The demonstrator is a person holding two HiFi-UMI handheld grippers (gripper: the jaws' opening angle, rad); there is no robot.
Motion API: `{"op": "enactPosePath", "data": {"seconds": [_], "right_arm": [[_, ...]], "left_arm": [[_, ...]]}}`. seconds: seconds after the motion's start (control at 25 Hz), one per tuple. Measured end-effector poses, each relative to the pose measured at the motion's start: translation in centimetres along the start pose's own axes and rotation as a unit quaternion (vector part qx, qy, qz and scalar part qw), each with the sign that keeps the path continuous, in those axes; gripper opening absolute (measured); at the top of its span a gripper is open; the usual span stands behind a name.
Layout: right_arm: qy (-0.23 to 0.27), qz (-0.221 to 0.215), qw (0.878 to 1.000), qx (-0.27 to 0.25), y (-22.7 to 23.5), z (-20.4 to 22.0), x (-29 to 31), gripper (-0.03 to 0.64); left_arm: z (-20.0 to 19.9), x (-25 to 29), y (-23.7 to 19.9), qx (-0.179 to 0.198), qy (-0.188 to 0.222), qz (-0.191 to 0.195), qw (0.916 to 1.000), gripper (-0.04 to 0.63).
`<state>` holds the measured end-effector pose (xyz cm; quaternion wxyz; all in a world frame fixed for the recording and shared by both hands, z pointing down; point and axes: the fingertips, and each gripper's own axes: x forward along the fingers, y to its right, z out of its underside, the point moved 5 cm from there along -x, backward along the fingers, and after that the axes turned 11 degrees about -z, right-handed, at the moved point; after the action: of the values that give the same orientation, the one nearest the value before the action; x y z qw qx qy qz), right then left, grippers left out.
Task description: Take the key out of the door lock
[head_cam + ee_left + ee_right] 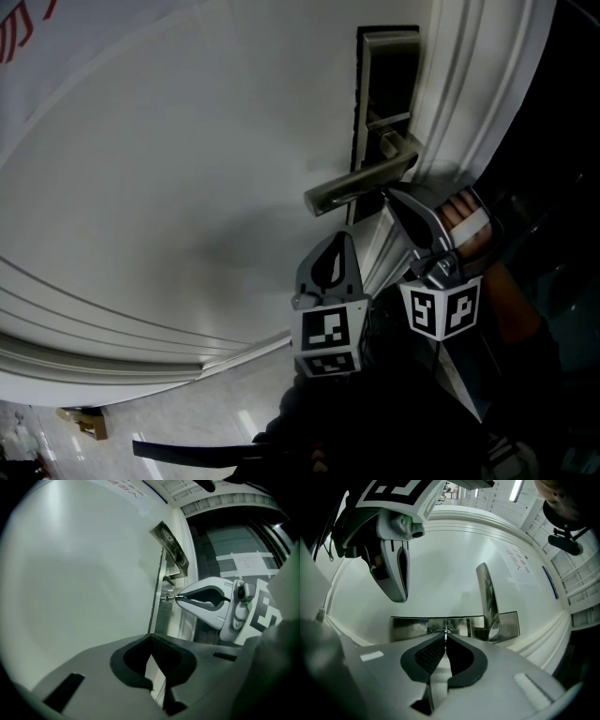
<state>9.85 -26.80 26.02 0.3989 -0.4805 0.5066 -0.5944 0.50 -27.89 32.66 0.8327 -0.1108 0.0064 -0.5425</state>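
Note:
A steel lock plate (389, 75) with a lever handle (361, 183) is mounted on the white door (169, 187). My right gripper (394, 199) reaches in just under the handle, and the key is hidden behind it in the head view. In the right gripper view, the right gripper (445, 637) is shut on the small metal key (446, 632), which sticks out of the lock plate (412, 627). The left gripper view shows the key (168, 597) between the right gripper's tips (177, 598). My left gripper (332, 242) hangs shut and empty, short of the door, below the handle.
Raised door-frame moulding (469, 84) runs along the right of the lock. A hand (466, 223) holds the right gripper. A dark glass panel with a taped paper (251, 562) lies beyond the frame. Pale floor with a small brown object (89, 422) shows at bottom left.

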Motion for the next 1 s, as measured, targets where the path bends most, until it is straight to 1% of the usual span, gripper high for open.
{"op": "enactPosePath", "data": {"seconds": [1.0], "right_arm": [[-0.001, 0.001, 1.000, -0.007, 0.02, 0.09, -0.02, 0.012]], "left_arm": [[0.26, 0.36, -0.34, -0.006, -0.002, -0.002, 1.0000, 0.000]]}}
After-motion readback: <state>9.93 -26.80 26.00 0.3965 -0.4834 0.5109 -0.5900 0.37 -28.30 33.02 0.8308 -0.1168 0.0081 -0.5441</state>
